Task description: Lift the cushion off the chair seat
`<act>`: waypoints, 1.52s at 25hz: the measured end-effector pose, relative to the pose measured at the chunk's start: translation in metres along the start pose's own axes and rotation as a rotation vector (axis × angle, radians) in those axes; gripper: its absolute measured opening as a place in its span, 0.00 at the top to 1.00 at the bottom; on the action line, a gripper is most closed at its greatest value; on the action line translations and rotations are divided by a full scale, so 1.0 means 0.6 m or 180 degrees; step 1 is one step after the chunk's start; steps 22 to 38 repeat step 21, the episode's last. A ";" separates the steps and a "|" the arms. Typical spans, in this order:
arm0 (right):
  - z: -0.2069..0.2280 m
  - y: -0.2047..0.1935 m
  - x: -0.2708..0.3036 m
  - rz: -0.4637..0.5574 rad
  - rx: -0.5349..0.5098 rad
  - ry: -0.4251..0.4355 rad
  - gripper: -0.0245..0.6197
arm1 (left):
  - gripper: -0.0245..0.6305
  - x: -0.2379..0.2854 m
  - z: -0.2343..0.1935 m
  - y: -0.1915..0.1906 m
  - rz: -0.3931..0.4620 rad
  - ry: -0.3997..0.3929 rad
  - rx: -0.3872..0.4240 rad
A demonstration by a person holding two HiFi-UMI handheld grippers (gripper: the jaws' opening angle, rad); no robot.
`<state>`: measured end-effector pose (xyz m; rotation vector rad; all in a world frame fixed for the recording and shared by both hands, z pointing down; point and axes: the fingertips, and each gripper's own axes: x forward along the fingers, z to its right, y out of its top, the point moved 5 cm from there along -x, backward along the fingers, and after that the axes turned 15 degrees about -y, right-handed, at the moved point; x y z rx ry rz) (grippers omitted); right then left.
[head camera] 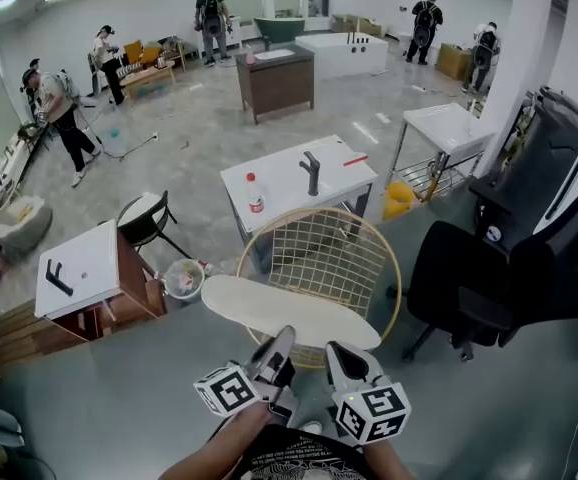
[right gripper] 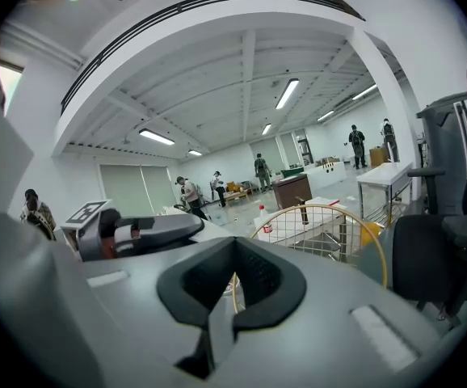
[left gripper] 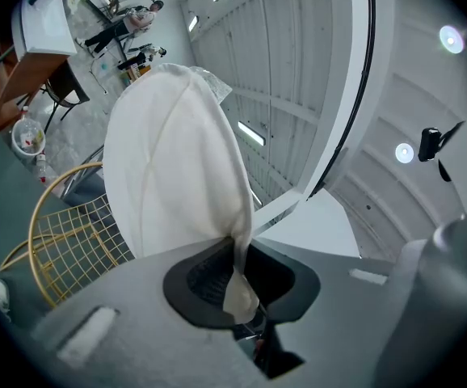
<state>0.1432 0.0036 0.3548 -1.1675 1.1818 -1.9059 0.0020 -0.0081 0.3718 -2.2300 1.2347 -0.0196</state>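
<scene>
A cream oval cushion (head camera: 289, 310) hangs roughly level just above the seat of a gold wire chair (head camera: 319, 248). My left gripper (head camera: 282, 340) holds its near edge, and in the left gripper view the pale fabric (left gripper: 169, 176) is pinched between the shut jaws (left gripper: 237, 277). My right gripper (head camera: 337, 353) meets the same near edge a little to the right. In the right gripper view its jaws (right gripper: 221, 305) are shut, with only a thin grey strip of fabric showing between them. The chair's gold rim (right gripper: 330, 225) rises beyond.
A black office chair (head camera: 479, 278) stands close on the right. Behind the wire chair is a white table (head camera: 299, 178) with a bottle on it. A white-topped cabinet (head camera: 79, 268) and a small bin (head camera: 182, 278) stand at the left. Several people work far off.
</scene>
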 end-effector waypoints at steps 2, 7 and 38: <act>-0.003 0.002 -0.002 0.0016 -0.0002 0.0020 0.97 | 0.91 -0.006 0.002 0.000 -0.0007 0.0038 0.0025; -0.006 0.003 -0.004 0.0057 -0.0013 0.0058 0.97 | 0.90 -0.010 0.011 0.000 0.0061 0.0051 0.0017; -0.012 -0.003 -0.008 0.0040 -0.0030 0.0043 0.97 | 0.90 -0.020 0.008 0.004 0.0013 0.0057 0.0107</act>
